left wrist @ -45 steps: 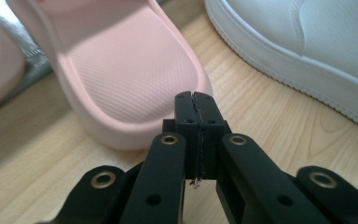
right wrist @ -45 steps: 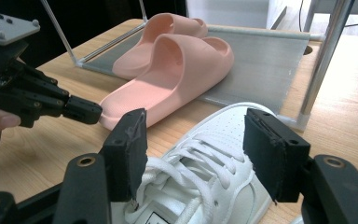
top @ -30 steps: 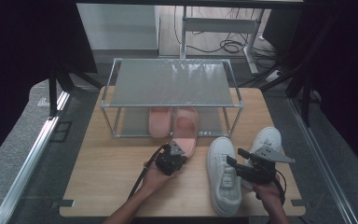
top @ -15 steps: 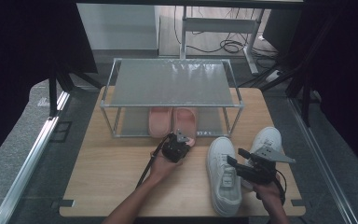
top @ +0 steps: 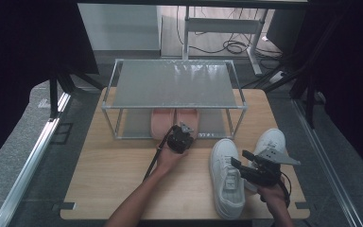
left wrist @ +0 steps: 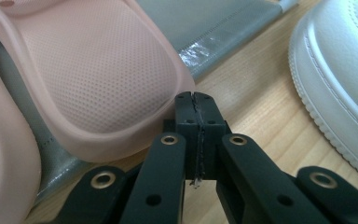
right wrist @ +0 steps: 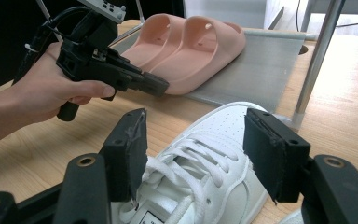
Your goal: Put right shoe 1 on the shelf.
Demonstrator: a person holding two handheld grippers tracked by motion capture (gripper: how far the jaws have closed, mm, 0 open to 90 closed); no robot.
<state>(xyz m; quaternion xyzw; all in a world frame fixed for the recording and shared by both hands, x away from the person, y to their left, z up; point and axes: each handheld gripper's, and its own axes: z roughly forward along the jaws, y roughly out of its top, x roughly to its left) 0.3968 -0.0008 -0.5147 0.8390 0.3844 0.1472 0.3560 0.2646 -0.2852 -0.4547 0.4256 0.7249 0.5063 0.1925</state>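
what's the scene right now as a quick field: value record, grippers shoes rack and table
left gripper: jaws shut, empty, tips at the heel edge of the near pink slide
right gripper: jaws open, straddling the laced top of a white sneaker
pink slides: pair, side by side on the rack's lower shelf
white sneakers: two on the table, the second beside the right gripper
rack: two-tier metal frame, top shelf bare
table: wooden

A: Lighting, high view?
B: Even overhead light; desk (top: pixel 123 179) bright, surroundings dark; pale glare on rack top (top: pixel 175 82)

A: Focus?
B: High view soft throughout. Left hand-held gripper (left wrist: pixel 196 100) close and blurred at base; pink slipper (left wrist: pixel 98 74) sharp. White sneaker (right wrist: pixel 205 158) slightly soft, faint shadow beneath
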